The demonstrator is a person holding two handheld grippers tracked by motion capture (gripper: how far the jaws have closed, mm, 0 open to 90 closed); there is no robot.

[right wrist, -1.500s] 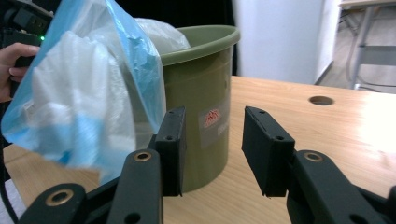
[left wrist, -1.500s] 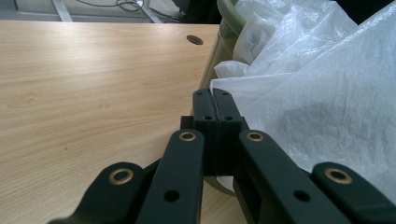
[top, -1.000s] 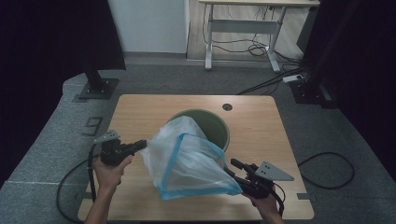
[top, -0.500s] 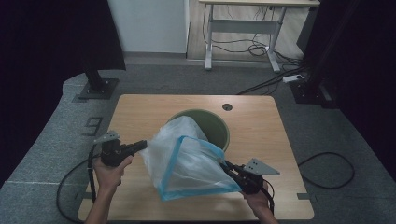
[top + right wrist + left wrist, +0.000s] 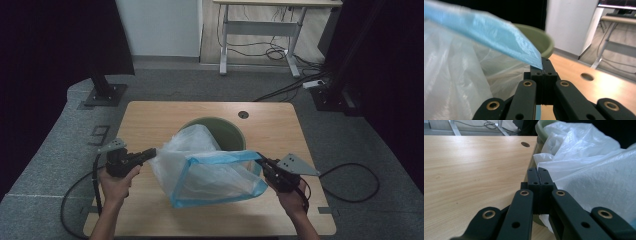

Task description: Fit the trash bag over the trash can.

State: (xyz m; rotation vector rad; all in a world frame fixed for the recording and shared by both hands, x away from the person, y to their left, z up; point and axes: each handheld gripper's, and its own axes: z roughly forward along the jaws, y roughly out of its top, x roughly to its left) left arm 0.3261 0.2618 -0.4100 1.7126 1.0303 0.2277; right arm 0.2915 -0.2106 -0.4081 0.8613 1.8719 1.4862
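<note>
**Bag stretched between both grippers over bin**

Wooden table (image 5: 150, 115) carries a green bin (image 5: 232, 135) at its centre. A translucent plastic bag with blue rim (image 5: 210, 172) hangs partly inside the bin, its mouth pulled open toward the near edge. Left gripper (image 5: 150, 154) pinches the bag's left side, jaws pressed together. Right gripper (image 5: 261, 161), jaws just closed, clamps the blue rim's right corner.

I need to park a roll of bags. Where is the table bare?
Bare: the table's far-left stretch beside the bin, and the far-right corner past the hole. Crowded: the near middle, where the bag hangs stretched between both tools.
</note>
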